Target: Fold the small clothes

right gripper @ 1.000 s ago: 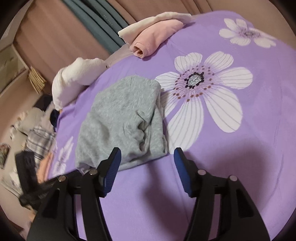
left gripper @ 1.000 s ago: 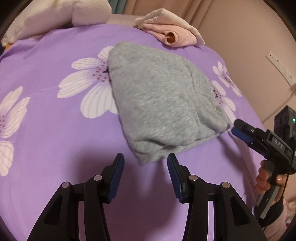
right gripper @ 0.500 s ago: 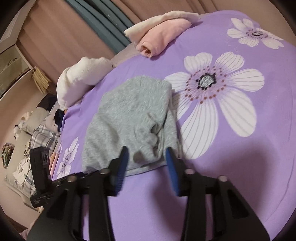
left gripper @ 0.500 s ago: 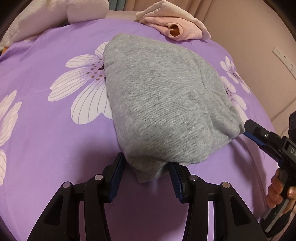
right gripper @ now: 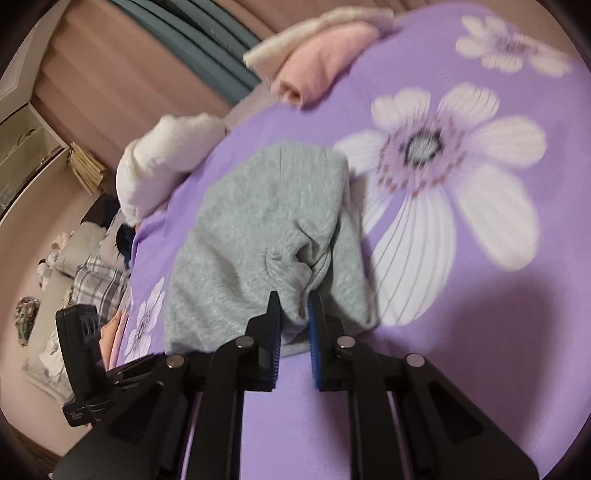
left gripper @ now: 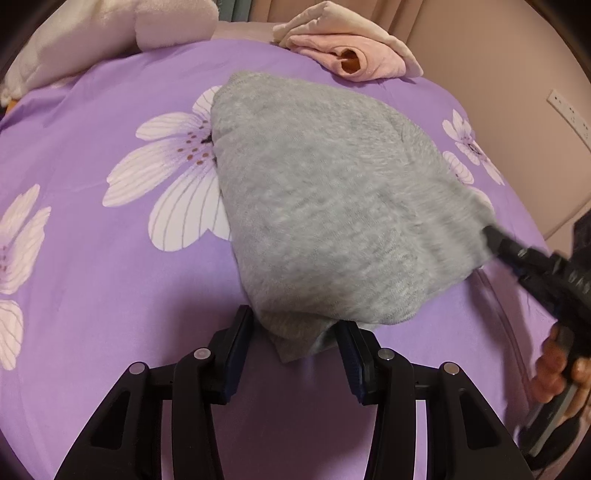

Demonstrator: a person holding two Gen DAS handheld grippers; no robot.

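Two folded garments (left gripper: 347,48) beyond grey garment (left gripper: 332,206)

Left wrist view: mounted just behind the left gripper (left gripper: 293,332), looking forward along its fingers and down across the purple flowered bedspread (left gripper: 92,258); very near the grey garment (left gripper: 332,221), which fills the middle; facing the far edge with the pink folded clothes (left gripper: 354,55) and white plush item (left gripper: 110,33); right gripper (left gripper: 491,236) entering from the right. Right wrist view: set behind the right gripper (right gripper: 294,314), aimed along its fingers from the other side, likewise close; blurred; room furniture at left. Shared: grey garment (right gripper: 258,229), bedspread (right gripper: 480,332), pink folded clothes (right gripper: 321,62), white plush item (right gripper: 166,155); left gripper's body (right gripper: 85,362) at lower left.
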